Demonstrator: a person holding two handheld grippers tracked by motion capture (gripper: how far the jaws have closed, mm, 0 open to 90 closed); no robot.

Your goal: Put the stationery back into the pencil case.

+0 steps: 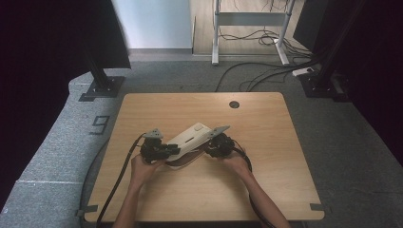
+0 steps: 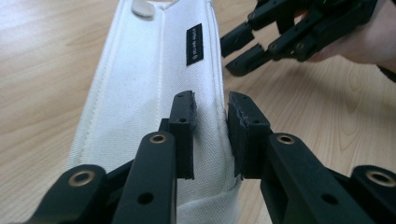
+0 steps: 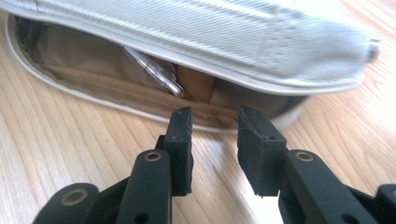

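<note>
White canvas pencil case (image 1: 190,137), long, soft, with a black label, lies tilted on the pale wood-grain table (image 1: 266,190), a little toward 9 o'clock of centre, running from 7 up to 1 o'clock. Nearest the camera, the person's forearms come in from 6 o'clock. The left gripper (image 1: 164,152) sits at the case's 7 o'clock end; in the left gripper view its jaws straddle the case's side edge (image 2: 205,116), a narrow gap between pads, fabric between them — looks like a light pinch, but a firm clamp cannot be told. The right gripper (image 1: 209,148) is at about 4 o'clock of the case, just beside its long open side. In the right gripper view its jaws stand apart and empty, tips just short of the opening (image 3: 140,88), touching nothing. Inside shows a tan lining (image 3: 84,60) and a shiny metal item (image 3: 154,70), maybe a pen or clip, too blurred to tell.

Progress judgement: case already unzipped or flapped open, left end steadied; contents not yet taken out. Remaining: right jaws go into the mouth, close on the metal item, draw it out. Farther off, at 12 o'clock on the table, a dark round cable hole (image 1: 234,104); beyond it grey carpet and cables.
</note>
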